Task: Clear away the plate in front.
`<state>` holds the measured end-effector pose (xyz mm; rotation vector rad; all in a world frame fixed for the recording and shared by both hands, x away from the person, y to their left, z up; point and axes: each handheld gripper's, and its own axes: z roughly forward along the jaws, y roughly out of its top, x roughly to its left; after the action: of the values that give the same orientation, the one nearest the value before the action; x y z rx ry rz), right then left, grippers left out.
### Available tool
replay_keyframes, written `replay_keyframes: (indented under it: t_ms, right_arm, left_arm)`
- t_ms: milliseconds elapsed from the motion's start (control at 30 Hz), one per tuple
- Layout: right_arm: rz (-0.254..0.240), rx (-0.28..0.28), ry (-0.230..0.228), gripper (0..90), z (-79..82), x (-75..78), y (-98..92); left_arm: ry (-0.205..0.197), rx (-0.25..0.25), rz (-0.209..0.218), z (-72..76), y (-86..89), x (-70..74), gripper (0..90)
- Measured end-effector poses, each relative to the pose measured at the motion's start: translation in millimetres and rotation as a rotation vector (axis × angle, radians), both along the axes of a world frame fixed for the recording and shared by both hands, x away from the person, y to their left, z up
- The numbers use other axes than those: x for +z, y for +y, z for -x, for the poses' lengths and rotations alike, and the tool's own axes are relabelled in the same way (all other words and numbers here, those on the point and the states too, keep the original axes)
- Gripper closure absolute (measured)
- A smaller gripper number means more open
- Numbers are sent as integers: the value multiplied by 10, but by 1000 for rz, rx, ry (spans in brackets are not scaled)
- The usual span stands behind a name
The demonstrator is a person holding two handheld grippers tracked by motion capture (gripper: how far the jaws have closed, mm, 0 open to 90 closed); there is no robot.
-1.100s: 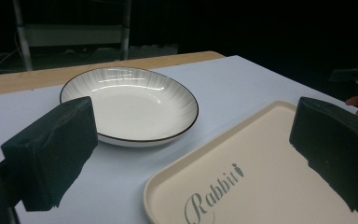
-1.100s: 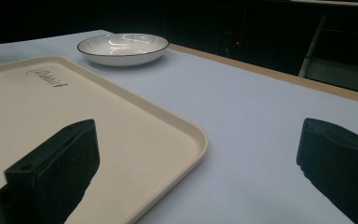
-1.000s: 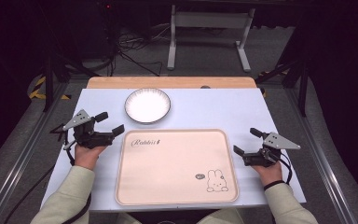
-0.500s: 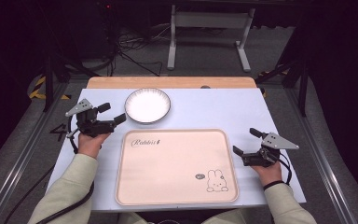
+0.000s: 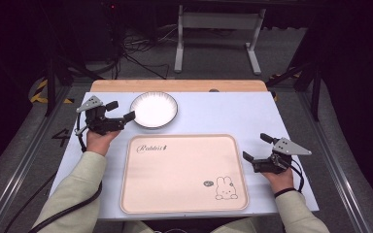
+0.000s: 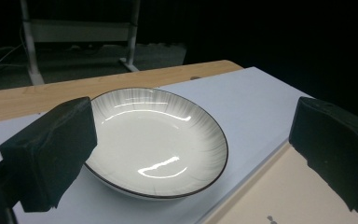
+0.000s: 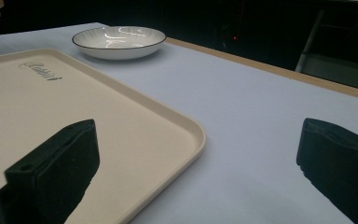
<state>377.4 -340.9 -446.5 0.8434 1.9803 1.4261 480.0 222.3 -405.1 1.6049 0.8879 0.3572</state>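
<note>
the left gripper (image 5: pixel 118 111) has its fingers wide apart and empty, the white ribbed ceramic plate (image 6: pixel 156 140) between them; closing off-centre could skid it off the counter.

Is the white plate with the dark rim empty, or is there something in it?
Empty. The white plate with the dark rim shows a bare glossy inside with light reflections.

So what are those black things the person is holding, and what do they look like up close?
Each hand grips a black handheld tool: the left tool and the right tool. Each has two blocky black jaws with rough, foam-like faces, a grey three-cornered plate on top, and a black cable trailing back past the arm. The person wears pale cream long sleeves, with a dark band at the right wrist.
</note>
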Motion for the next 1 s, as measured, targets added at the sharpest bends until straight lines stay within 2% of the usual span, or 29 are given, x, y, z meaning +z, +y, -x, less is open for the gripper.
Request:
replay_keyframes:
  t_ms: [233,367,533,767,933,1000]
  right_arm:
    - [-10,-1,9,1,0,0,-9]
    - [-9,-4,15,0,-1,0,-11]
    - [-21,-5,24,1,-3,-3,-19]
    - [-25,-10,33,0,-4,-5,-26]
    - [-29,-11,39,1,-7,-8,-27]
    - [-30,-6,42,1,-10,-9,-24]
  left_arm:
    - [40,48,-15,-186,-22,-44,23]
    - [73,56,-21,-295,-28,-71,27]
    - [126,71,0,-409,-44,-104,39]
    - [179,68,-15,-530,-62,-178,36]
    - [229,78,9,-618,-26,-240,46]
    - [241,81,6,-639,-18,-266,50]
